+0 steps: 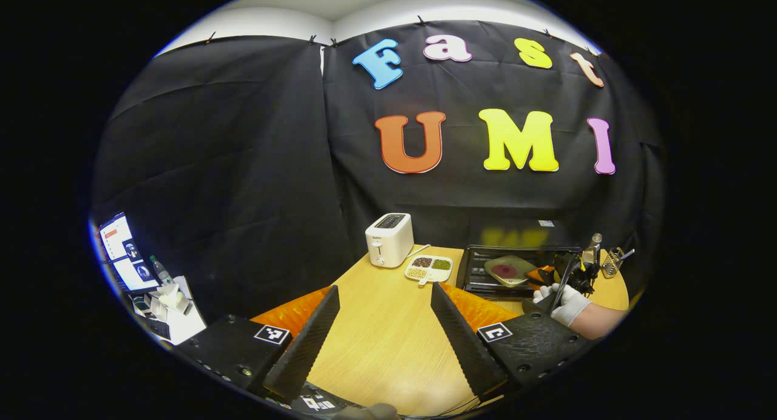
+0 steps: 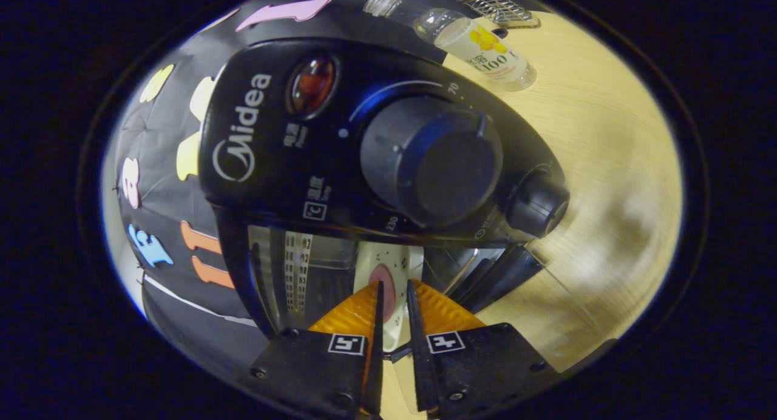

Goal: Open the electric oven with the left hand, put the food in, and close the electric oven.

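Right gripper (image 2: 393,298) fingers pinch plate (image 2: 397,265) rim (oven (image 2: 291,165) door open).

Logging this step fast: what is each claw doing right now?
Left claw: open, holding nothing, above the table.
Right claw: closed on the plate of food at the oven.

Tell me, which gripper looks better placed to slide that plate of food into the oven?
The right gripper, probably. Its fingers pinch the plate at the open oven. The left gripper hangs open above the table, apart from the oven.
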`<action>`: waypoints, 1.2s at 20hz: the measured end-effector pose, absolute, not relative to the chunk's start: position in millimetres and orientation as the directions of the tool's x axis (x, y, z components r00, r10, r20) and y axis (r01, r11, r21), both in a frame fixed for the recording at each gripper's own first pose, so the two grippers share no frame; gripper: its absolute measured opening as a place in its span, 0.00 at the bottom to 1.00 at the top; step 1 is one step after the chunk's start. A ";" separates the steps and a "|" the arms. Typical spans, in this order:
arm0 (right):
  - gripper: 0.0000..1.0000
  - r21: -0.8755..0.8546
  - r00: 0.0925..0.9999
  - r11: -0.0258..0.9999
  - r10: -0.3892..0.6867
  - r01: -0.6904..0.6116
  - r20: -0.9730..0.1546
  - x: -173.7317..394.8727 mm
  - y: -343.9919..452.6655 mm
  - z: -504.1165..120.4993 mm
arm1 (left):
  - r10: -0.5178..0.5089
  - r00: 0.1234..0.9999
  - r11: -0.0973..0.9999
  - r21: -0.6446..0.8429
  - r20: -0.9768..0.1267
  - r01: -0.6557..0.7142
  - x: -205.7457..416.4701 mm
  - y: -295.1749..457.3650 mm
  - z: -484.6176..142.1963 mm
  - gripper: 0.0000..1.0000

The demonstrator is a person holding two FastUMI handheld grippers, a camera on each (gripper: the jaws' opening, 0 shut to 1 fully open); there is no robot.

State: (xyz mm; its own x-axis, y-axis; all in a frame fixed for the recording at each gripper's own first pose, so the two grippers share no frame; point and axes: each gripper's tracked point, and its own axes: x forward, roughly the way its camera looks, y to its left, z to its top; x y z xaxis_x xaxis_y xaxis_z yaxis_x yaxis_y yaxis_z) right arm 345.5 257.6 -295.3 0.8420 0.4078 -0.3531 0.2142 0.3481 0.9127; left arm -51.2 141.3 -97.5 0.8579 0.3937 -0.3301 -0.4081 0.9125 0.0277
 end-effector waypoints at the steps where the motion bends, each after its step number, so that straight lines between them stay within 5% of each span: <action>1: 0.20 0.912 0.847 0.358 0.405 0.199 -0.343 345.0 256.0 -290.7 | 0.391 0.859 0.913 0.025 -0.330 -0.406 -50.3 141.4 -97.4 0.97; 2: 0.33 0.909 0.850 0.371 0.403 0.188 -0.340 343.8 253.1 -286.4 | 0.386 0.862 0.915 0.020 -0.328 -0.402 -50.5 140.4 -97.9 0.97; 5: 0.36 0.904 0.852 0.397 0.407 0.161 -0.331 331.6 244.7 -271.2 | 0.372 0.872 0.922 0.020 -0.318 -0.386 -50.8 140.3 -97.2 0.97; 11: 0.59 0.818 0.849 0.574 0.416 0.032 -0.325 280.7 223.6 -238.1 | 0.300 0.906 0.948 -0.012 -0.299 -0.318 -51.2 132.9 -102.8 0.97; 16: 0.86 0.650 0.884 0.755 0.359 -0.086 -0.300 227.6 186.3 -196.4 | 0.214 0.937 0.973 -0.023 -0.277 -0.229 -49.5 120.8 -110.1 0.97; 24: 1.00 0.320 0.932 0.938 0.230 -0.135 -0.280 128.3 88.0 -159.0 | 0.055 0.961 0.998 -0.024 -0.269 -0.064 -30.4 57.3 -131.7 0.97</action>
